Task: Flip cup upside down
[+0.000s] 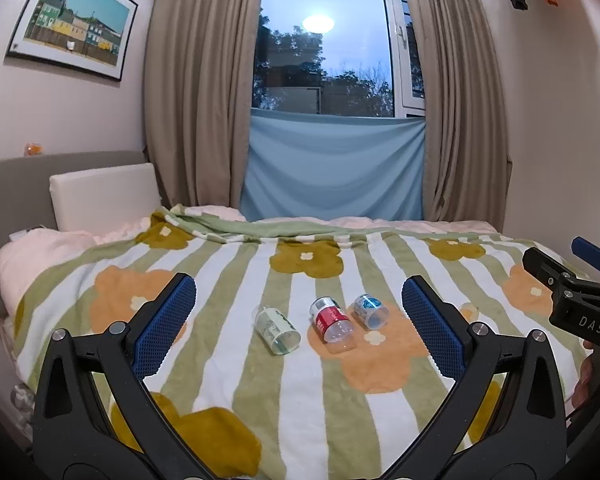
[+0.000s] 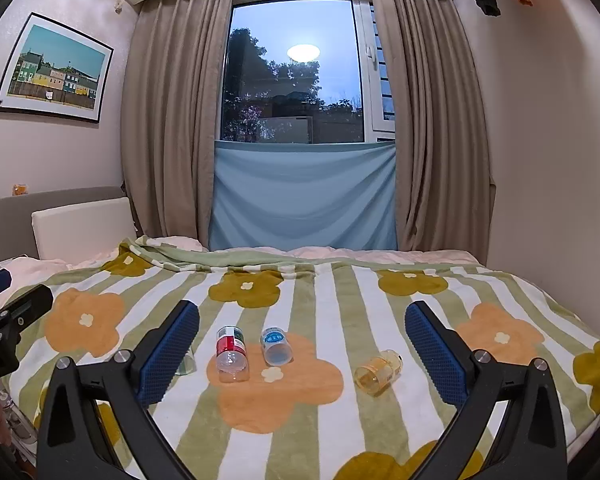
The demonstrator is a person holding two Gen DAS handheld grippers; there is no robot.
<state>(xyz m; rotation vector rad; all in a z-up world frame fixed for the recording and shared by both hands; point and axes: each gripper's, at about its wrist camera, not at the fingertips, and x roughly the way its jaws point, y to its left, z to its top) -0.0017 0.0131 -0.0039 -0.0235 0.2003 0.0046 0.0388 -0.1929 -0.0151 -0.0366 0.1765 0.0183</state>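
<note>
Several clear plastic cups lie on their sides on the flowered blanket (image 1: pixel 300 380): a green-labelled cup (image 1: pixel 277 330), a red-labelled cup (image 1: pixel 333 324), a blue-labelled cup (image 1: pixel 370 311) and a yellow cup (image 2: pixel 378 373). In the right wrist view the red cup (image 2: pixel 231 355) and blue cup (image 2: pixel 276 346) lie ahead, and the green cup (image 2: pixel 187 362) is mostly hidden behind the left finger. My left gripper (image 1: pixel 298 300) is open and empty, held short of the cups. My right gripper (image 2: pixel 302 326) is open and empty too. The right gripper also shows in the left wrist view (image 1: pixel 572 280).
The bed (image 2: pixel 380 258) fills the lower view, with a white pillow (image 1: pixel 104 200) and grey headboard (image 1: pixel 4 200) at left. Curtains (image 1: pixel 196 92), a window and a blue cloth (image 1: pixel 334 168) stand behind it. A wall (image 2: pixel 548 160) bounds the right side.
</note>
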